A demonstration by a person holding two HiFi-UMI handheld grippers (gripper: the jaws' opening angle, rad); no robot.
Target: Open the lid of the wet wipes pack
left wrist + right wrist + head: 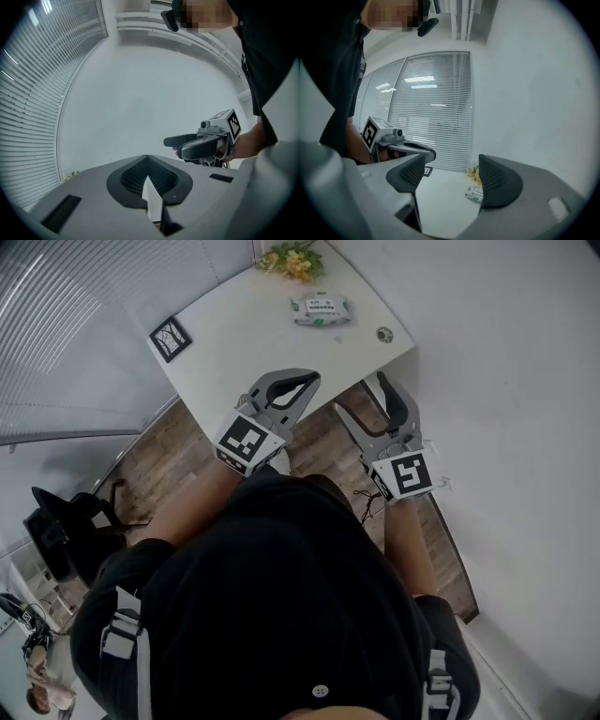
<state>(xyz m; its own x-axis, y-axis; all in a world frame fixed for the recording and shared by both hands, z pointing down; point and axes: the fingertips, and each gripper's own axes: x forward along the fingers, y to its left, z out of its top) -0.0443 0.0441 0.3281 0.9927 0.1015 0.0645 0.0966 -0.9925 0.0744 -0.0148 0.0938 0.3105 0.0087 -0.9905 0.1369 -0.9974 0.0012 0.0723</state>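
The wet wipes pack [321,309] is white and green and lies flat near the far end of the white table [244,343]; in the right gripper view the pack [473,194] shows beside the right pad. Both grippers hover at the table's near edge, well short of the pack. My left gripper [310,381] is shut with nothing in it, its pads meeting at the tip [147,159]. My right gripper [364,395] stands open and empty, with a wide gap between its pads [450,176].
A small bunch of yellow flowers [291,261] sits at the table's far end, just beyond the pack. A black-framed card [171,337] lies at the left corner and a small round object [384,334] near the right edge. Wooden floor [164,460] shows below; a white wall [506,381] runs on the right.
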